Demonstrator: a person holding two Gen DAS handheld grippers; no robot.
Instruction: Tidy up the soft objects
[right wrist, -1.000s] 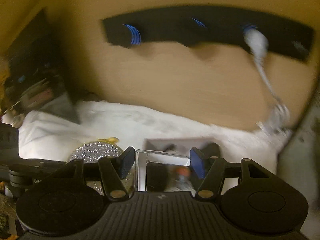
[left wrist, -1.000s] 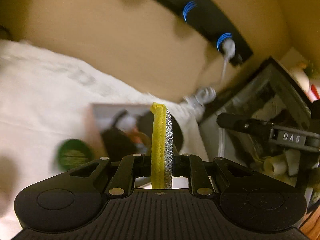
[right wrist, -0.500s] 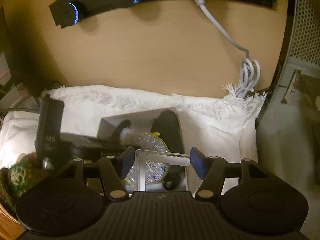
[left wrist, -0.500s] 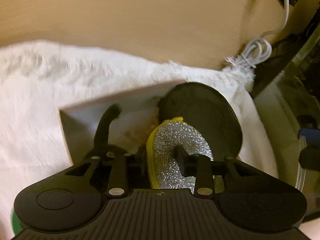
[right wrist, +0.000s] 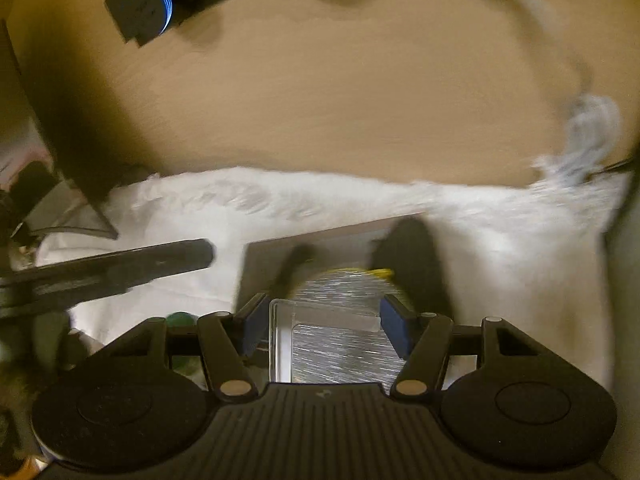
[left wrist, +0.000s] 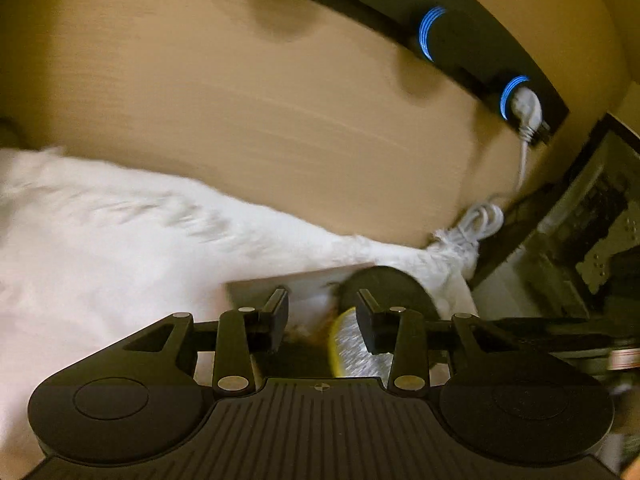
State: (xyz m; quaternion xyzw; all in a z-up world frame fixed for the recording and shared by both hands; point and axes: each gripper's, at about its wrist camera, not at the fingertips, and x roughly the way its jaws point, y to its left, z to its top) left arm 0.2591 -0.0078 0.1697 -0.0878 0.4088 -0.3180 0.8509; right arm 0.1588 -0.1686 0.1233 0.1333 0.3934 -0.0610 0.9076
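Observation:
A silver scrub pad with a yellow edge [left wrist: 352,344] lies in a shallow grey box [left wrist: 272,284], next to a round black object [left wrist: 384,284]. My left gripper [left wrist: 322,314] hangs open just above the pad, and its pads do not touch it. In the right wrist view the same pad [right wrist: 344,284] sits in the grey box [right wrist: 276,252]. My right gripper [right wrist: 324,330] is shut on a clear plastic piece [right wrist: 328,318] held over the pad. The left gripper's black body [right wrist: 120,268] reaches in from the left.
The box rests on a white fluffy cloth [left wrist: 100,240] on a wooden surface [left wrist: 240,100]. A black power strip with blue rings [left wrist: 460,40] and a coiled white cable [left wrist: 480,220] lie at the back right. A small green object [right wrist: 180,318] is near the left.
My left gripper let go of the silver pad, which now lies in the grey box, and drew back. My right gripper sank toward the box, still holding the clear piece.

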